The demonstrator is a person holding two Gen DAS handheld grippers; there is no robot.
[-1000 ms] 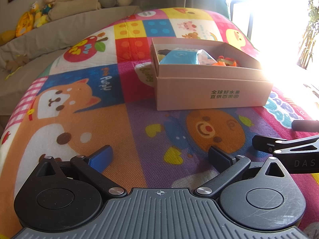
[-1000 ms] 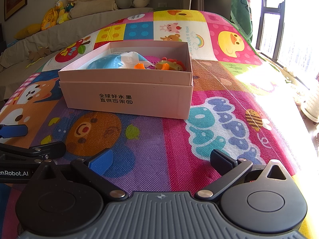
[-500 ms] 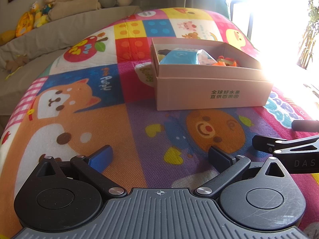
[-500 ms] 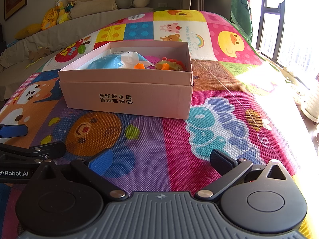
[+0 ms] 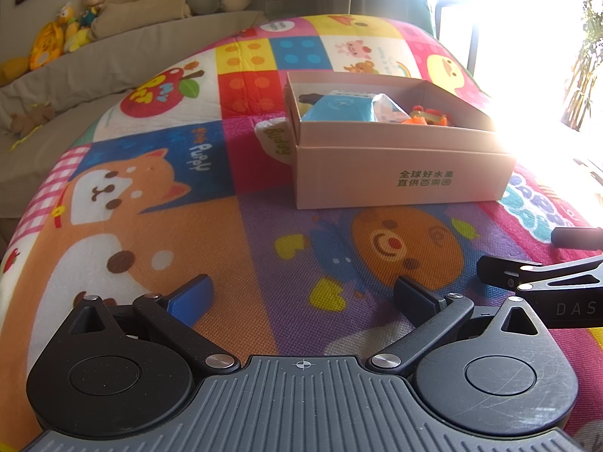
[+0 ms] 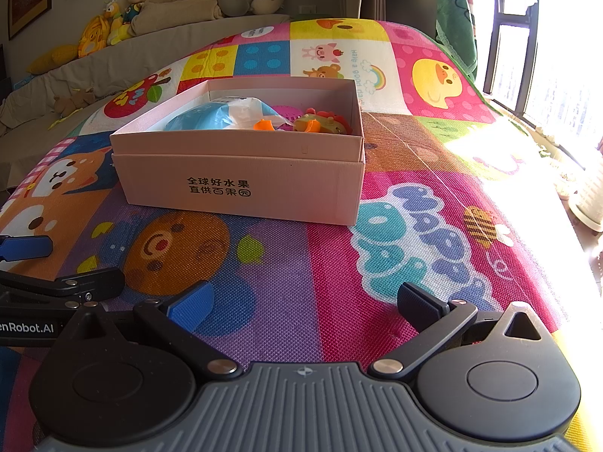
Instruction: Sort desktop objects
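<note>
A pink cardboard box (image 5: pixel 399 173) with green print stands on the colourful play mat; it also shows in the right wrist view (image 6: pixel 241 184). Inside lie a blue and white packet (image 5: pixel 339 107) (image 6: pixel 218 115), an orange and green toy (image 6: pixel 320 124) (image 5: pixel 426 118) and a purple item (image 6: pixel 284 111). My left gripper (image 5: pixel 301 293) is open and empty, low over the mat in front of the box. My right gripper (image 6: pixel 305 301) is open and empty, beside the left one.
The play mat (image 6: pixel 414 233) covers the surface. A beige sofa (image 5: pixel 94 64) with plush toys (image 5: pixel 68 34) stands behind. A bright window (image 6: pixel 535 37) is at the right. The right gripper's fingers (image 5: pixel 527 275) show at the right edge of the left wrist view.
</note>
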